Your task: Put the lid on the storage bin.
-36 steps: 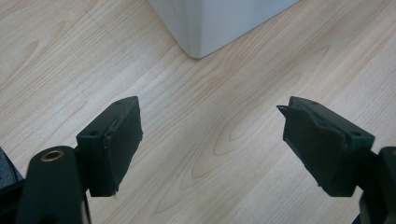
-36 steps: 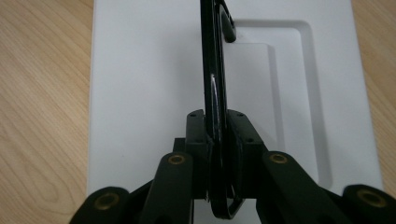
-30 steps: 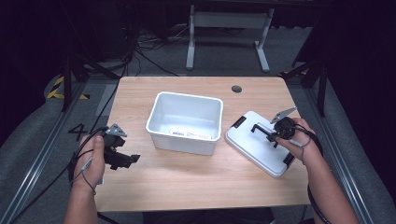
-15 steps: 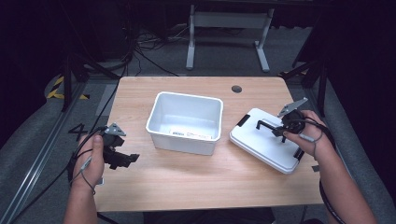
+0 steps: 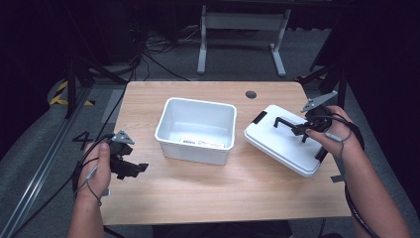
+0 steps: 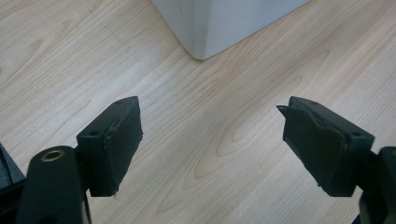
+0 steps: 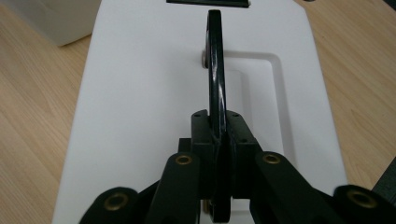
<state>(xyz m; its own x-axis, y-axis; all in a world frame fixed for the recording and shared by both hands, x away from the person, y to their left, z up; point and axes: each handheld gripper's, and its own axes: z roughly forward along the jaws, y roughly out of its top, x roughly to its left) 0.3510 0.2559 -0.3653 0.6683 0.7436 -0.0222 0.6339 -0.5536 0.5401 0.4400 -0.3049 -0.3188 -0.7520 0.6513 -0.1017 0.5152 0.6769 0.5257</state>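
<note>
Right of the bin, white rectangular lid, black handle clamped in right fingers, left fingers spread, empty

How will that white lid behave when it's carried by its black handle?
The white lid looks like thin moulded plastic, so probably light and fairly stiff. The right gripper pinches only the narrow black handle, so the lid may swing or tilt. The handle looks glossy, so it might slip.

A light wooden table bears an open white tub near its middle, with a round dark grommet by the far edge.
</note>
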